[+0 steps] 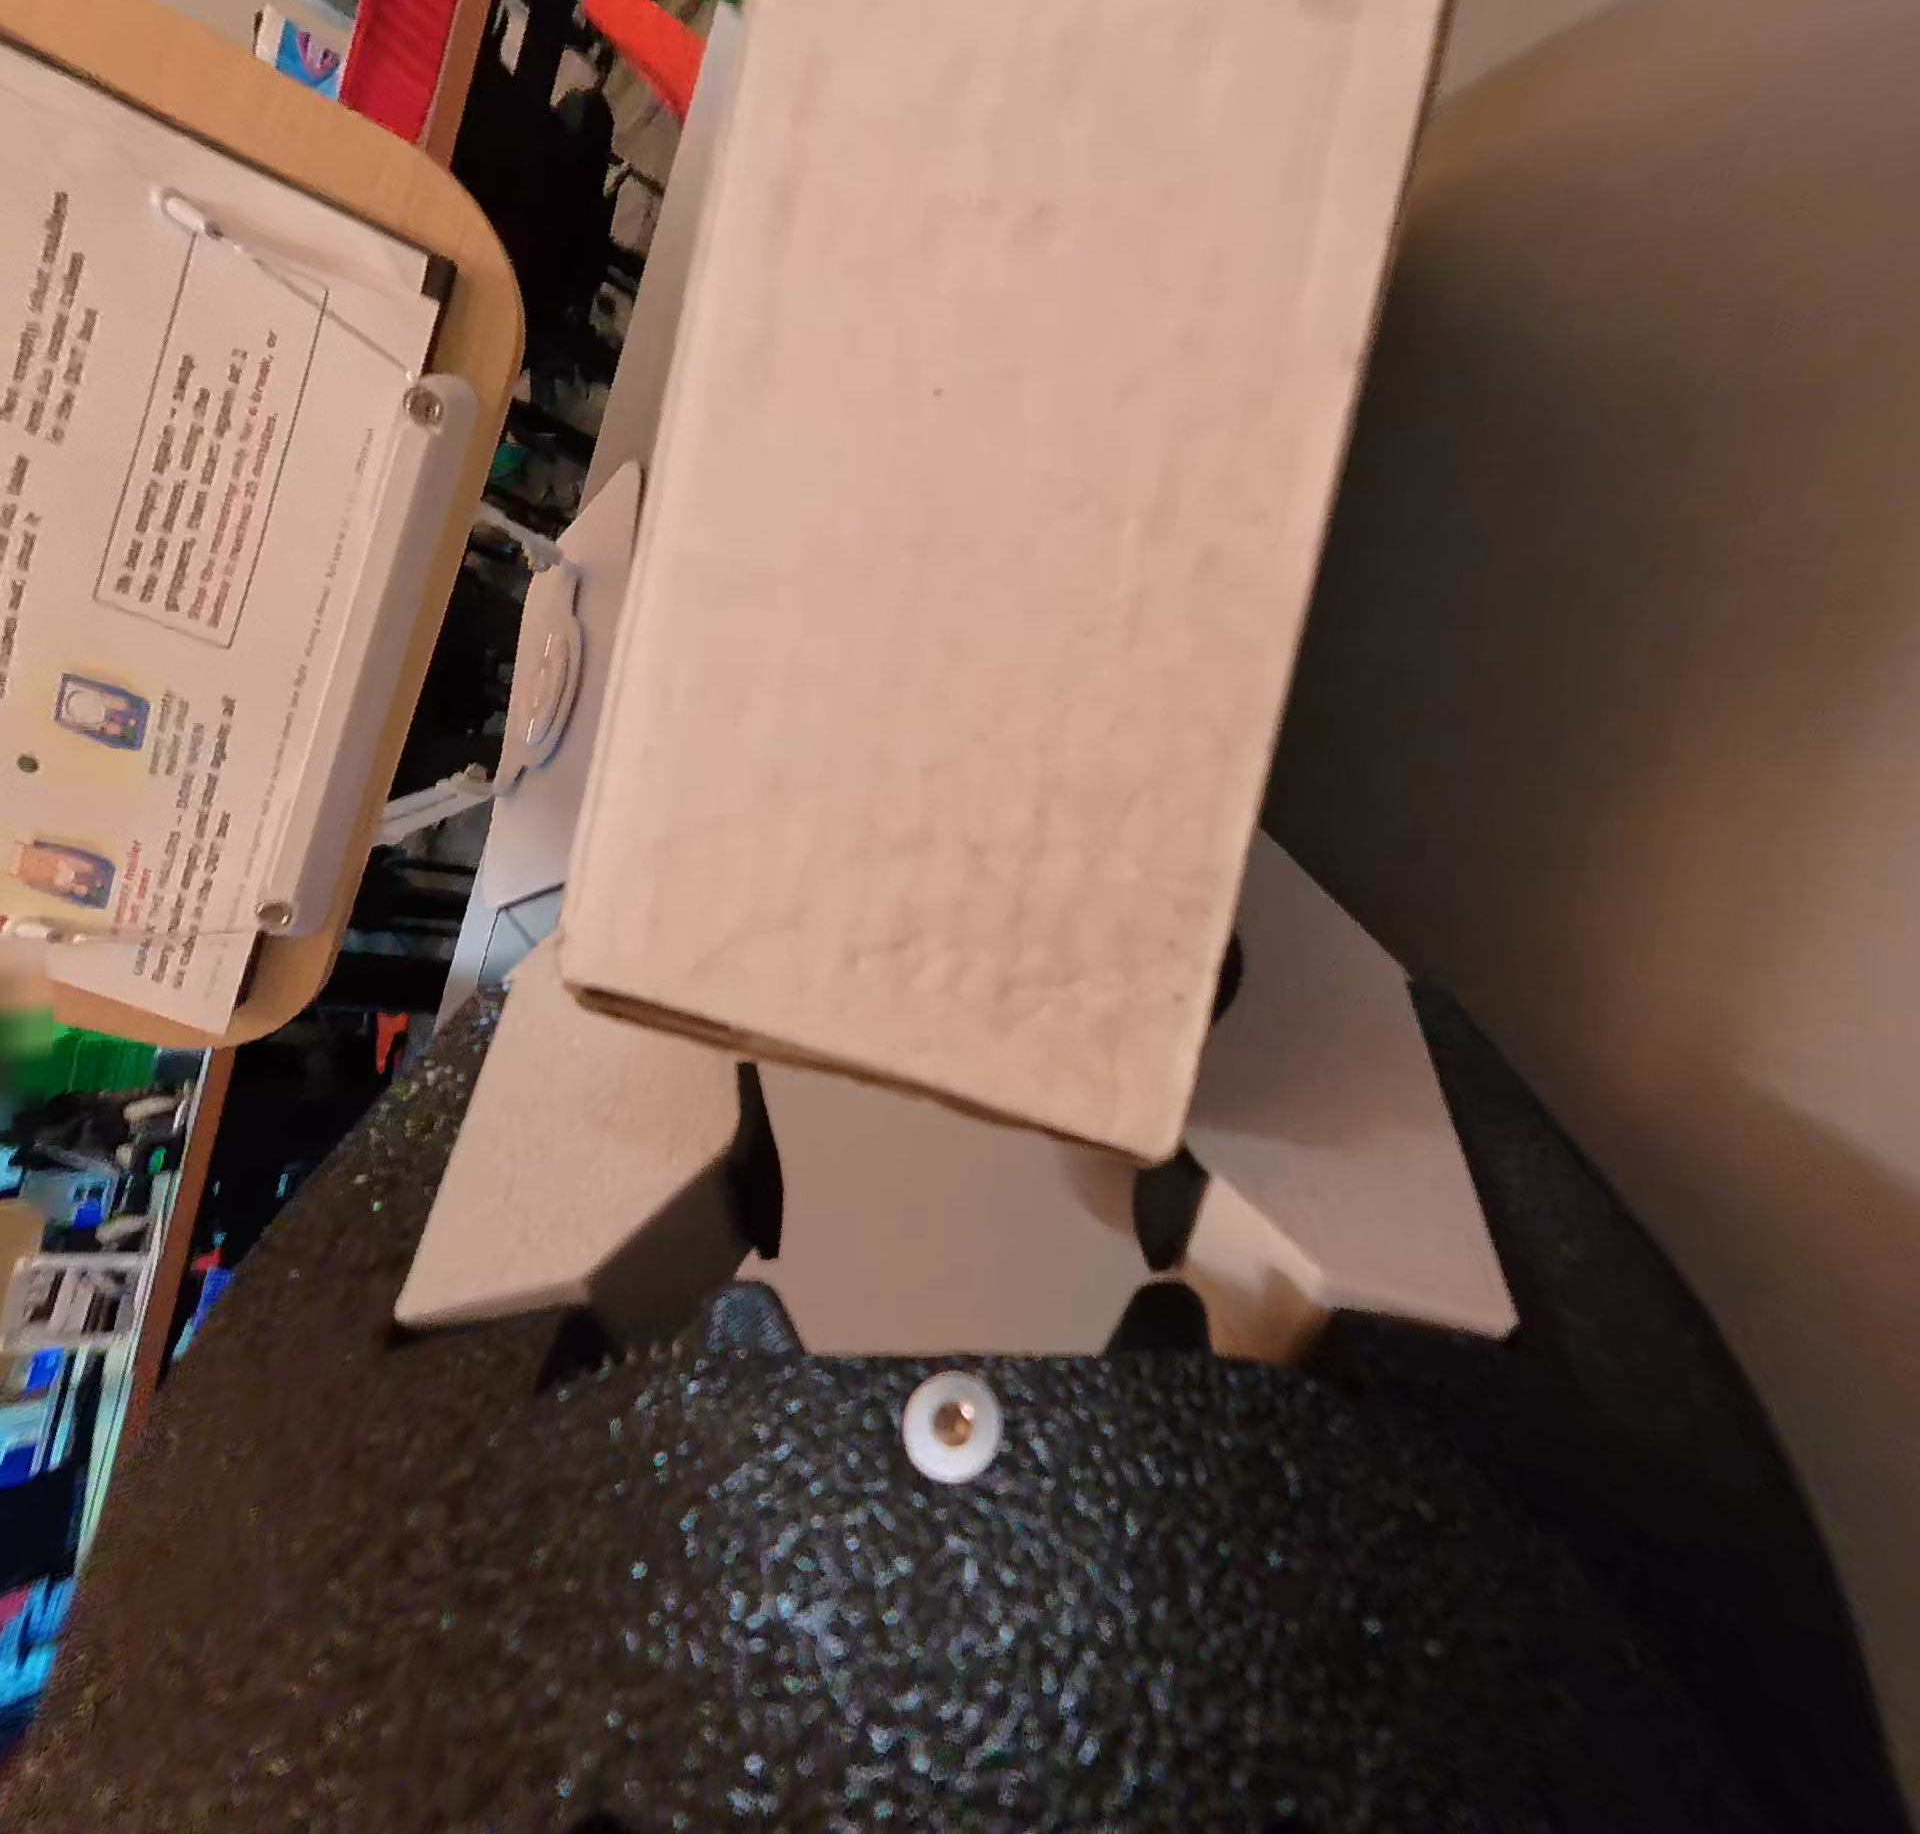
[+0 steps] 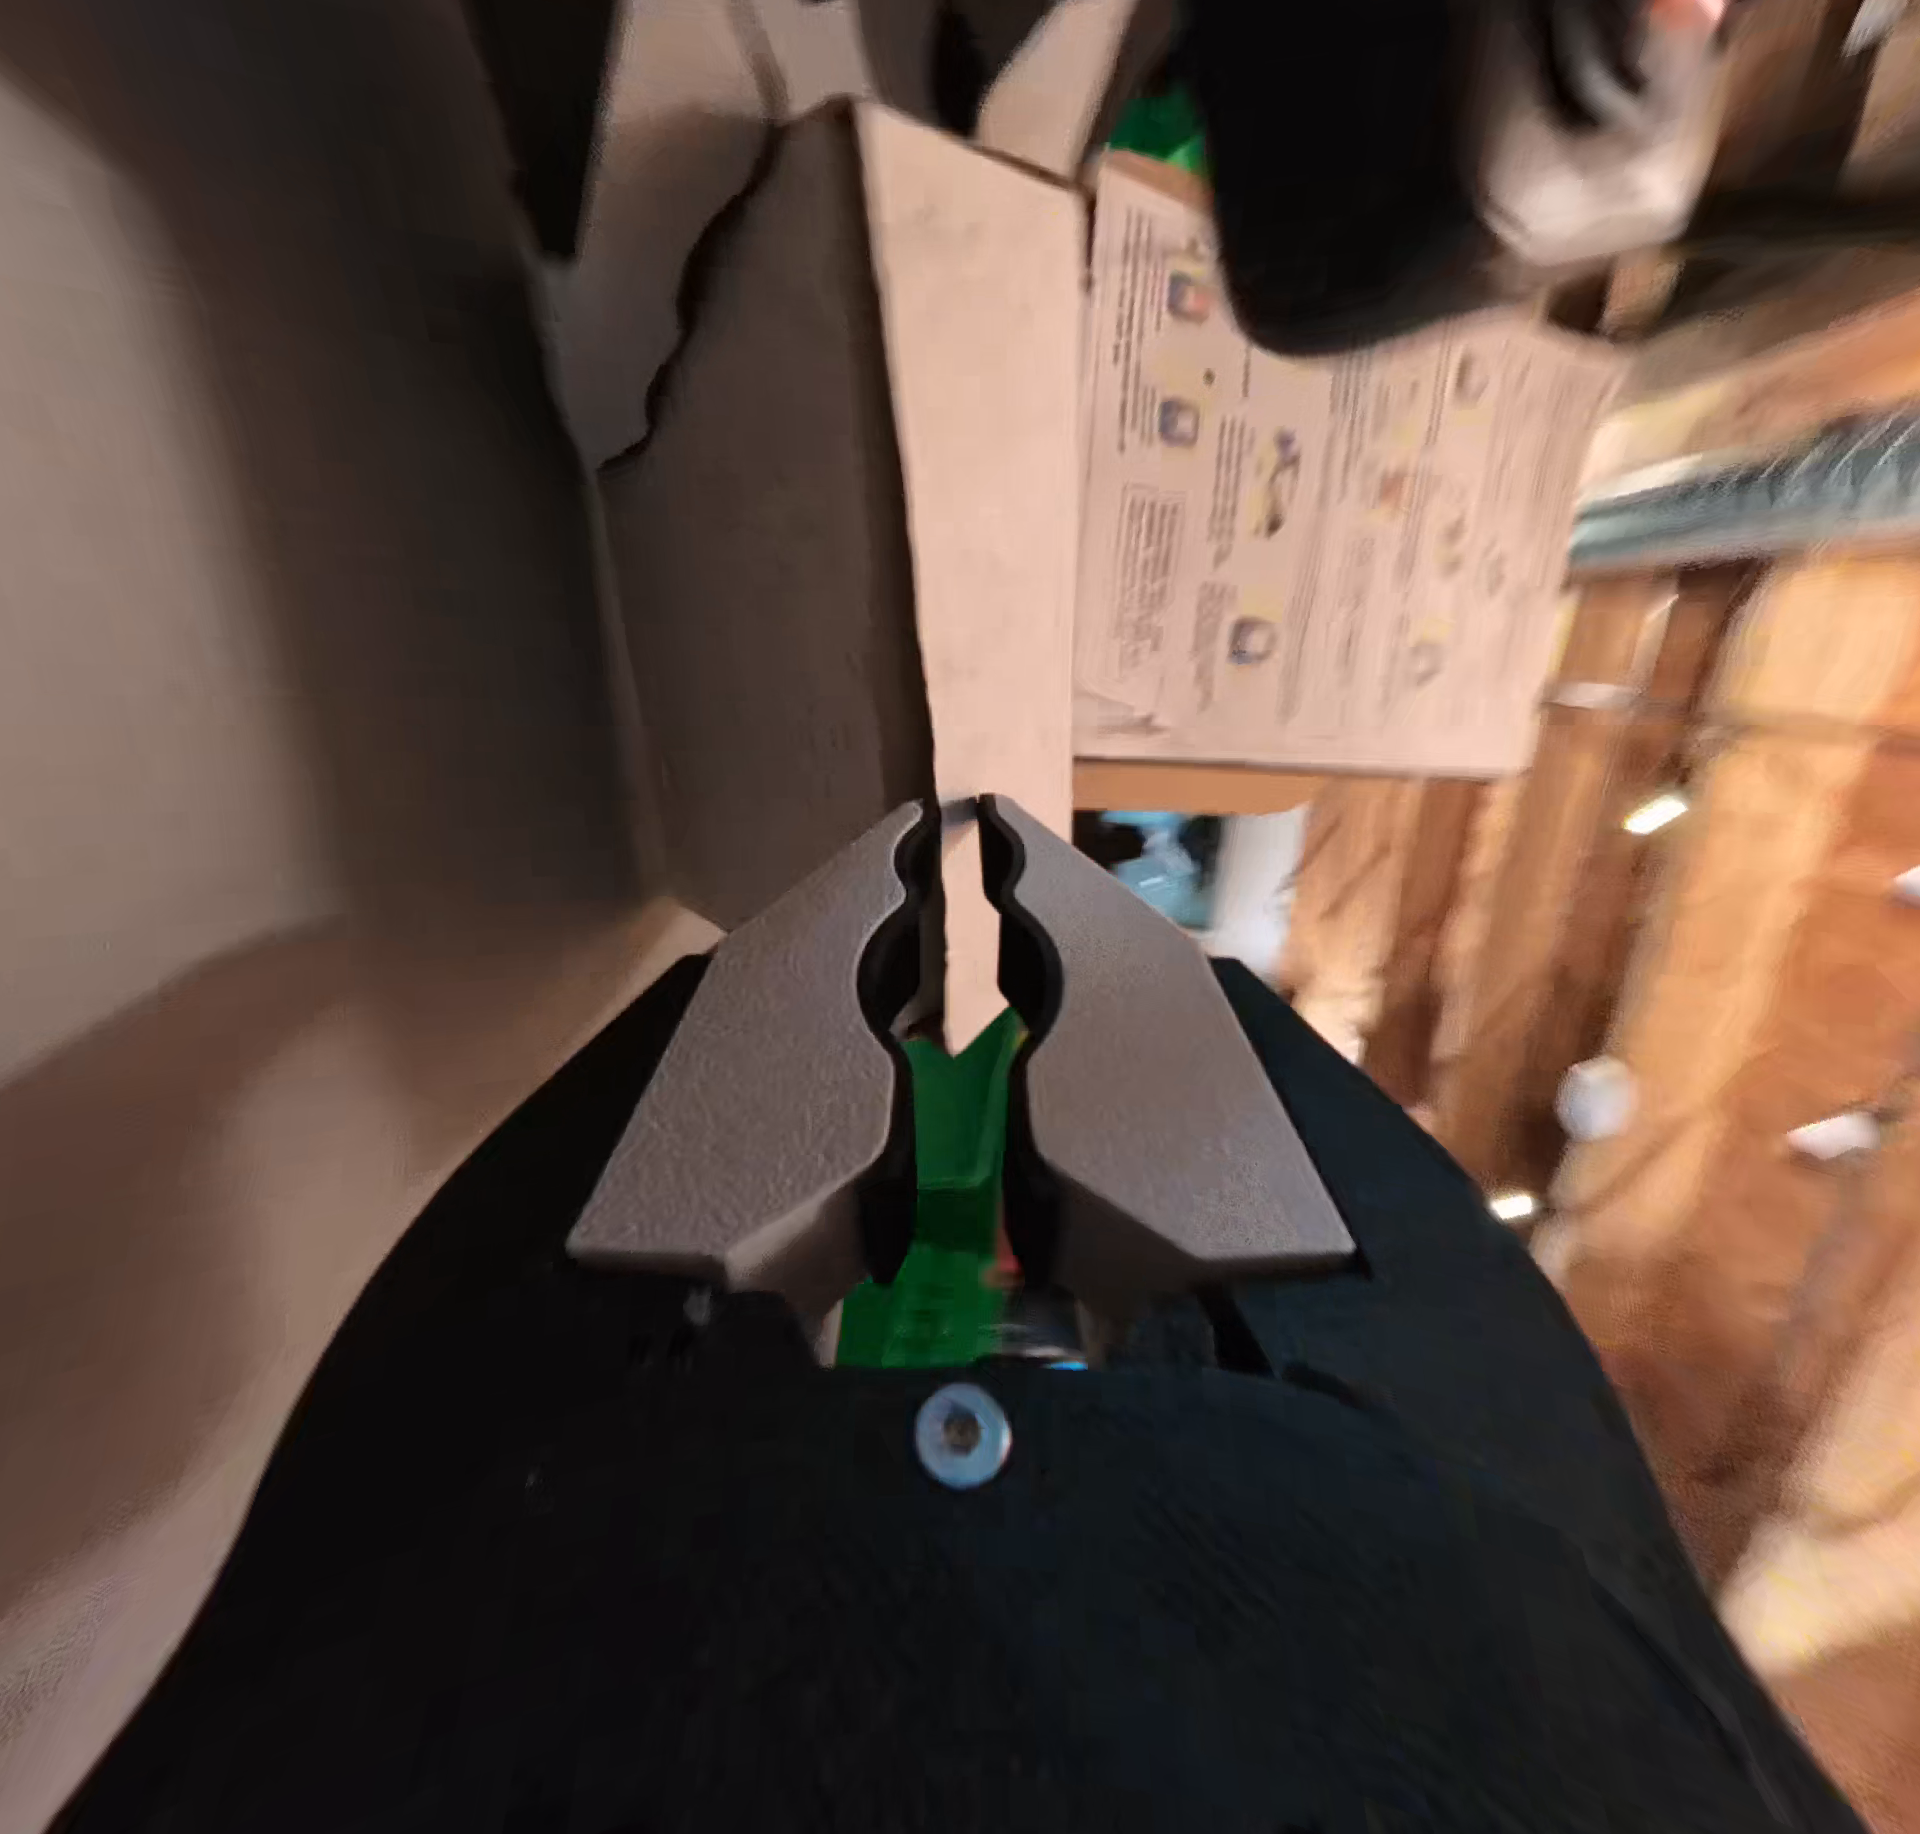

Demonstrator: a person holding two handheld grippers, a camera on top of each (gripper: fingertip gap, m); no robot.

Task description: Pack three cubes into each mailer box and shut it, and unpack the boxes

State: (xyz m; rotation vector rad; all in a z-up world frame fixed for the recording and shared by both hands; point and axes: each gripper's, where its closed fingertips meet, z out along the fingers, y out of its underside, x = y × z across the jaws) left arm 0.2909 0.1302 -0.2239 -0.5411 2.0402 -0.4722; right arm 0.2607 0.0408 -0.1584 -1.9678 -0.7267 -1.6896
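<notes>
A white cardboard mailer box (image 1: 966, 537) is held up in the air, on end, filling the left wrist view. My left gripper (image 1: 914, 1109) clamps its near end; the two pale fingers (image 1: 561, 1171) flank the box and their tips are hidden behind it. A flap (image 1: 945, 1254) hangs between the fingers. In the right wrist view the same box (image 2: 790, 496) stands edge-on, and my right gripper (image 2: 961, 818) is shut on a thin flap (image 2: 987, 537) of it. The left gripper (image 2: 935, 8) shows at the box's far end. No cubes are in view.
A wooden board carrying a printed sheet (image 1: 208, 537) hangs close on the left of the box; it also shows in the right wrist view (image 2: 1309, 537). A beige wall (image 1: 1662, 641) is behind the box. Cluttered shelves (image 1: 73, 1369) lie lower left. Wooden framing (image 2: 1714, 953) is on the right.
</notes>
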